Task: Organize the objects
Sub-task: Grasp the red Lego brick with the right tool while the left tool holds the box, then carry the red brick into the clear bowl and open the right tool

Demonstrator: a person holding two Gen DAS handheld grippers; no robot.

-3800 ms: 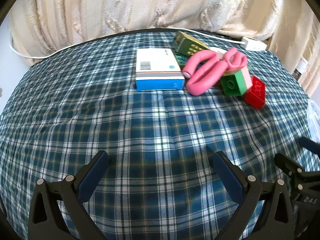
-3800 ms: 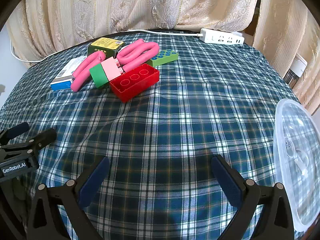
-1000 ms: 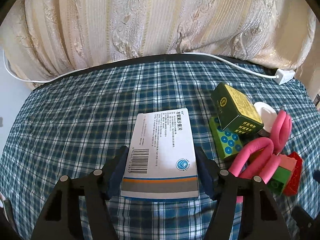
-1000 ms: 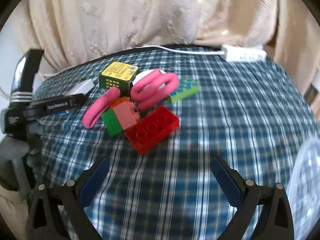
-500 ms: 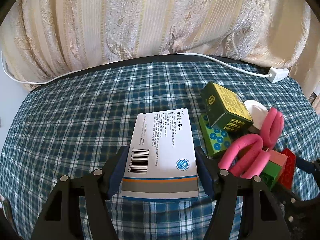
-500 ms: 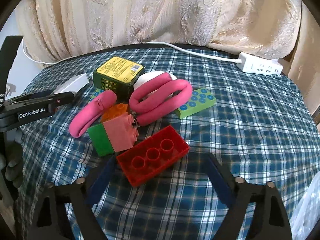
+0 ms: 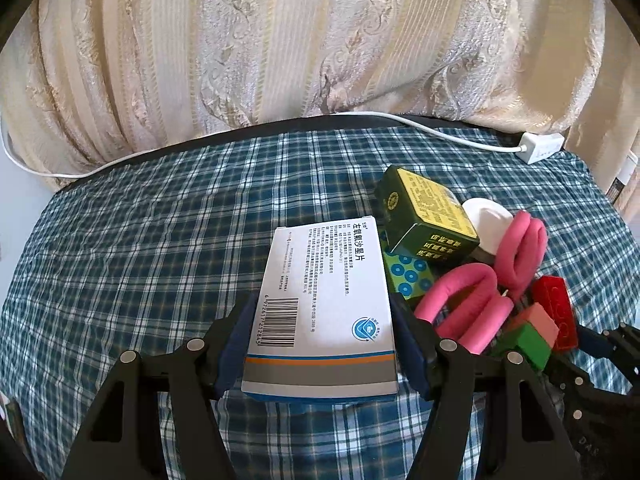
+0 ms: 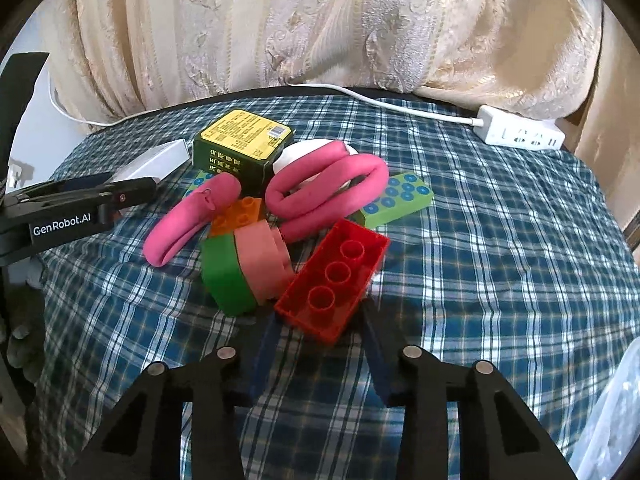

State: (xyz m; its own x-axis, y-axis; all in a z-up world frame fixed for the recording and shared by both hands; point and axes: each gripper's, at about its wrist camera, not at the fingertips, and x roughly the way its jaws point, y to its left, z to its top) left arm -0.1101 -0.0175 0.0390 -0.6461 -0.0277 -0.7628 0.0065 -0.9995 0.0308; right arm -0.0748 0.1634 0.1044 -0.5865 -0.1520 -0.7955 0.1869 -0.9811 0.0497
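My left gripper (image 7: 322, 344) is shut on a white and blue medicine box (image 7: 325, 308) and holds it over the plaid cloth. Right of it lies a pile: a dark green box (image 7: 428, 212), a green dotted block (image 7: 408, 276), pink foam loops (image 7: 480, 300), a pink-and-green block (image 7: 528, 336) and a red brick (image 7: 558, 312). In the right wrist view my right gripper (image 8: 318, 340) has narrowed, its fingers on either side of the near end of the red brick (image 8: 334, 280), apparently not pressing it. The left gripper (image 8: 76, 208) shows at left.
A white power strip (image 8: 520, 134) with its cable lies at the far right edge by the cream curtain (image 7: 320, 40). A clear plastic container (image 8: 608, 420) sits at the right edge. An orange block (image 8: 240, 216) and a white round object (image 8: 304, 156) lie in the pile.
My right gripper moved forward to the red brick and its fingers narrowed around the brick's near end. My left gripper stays shut on the medicine box and shifted slightly toward the pile.
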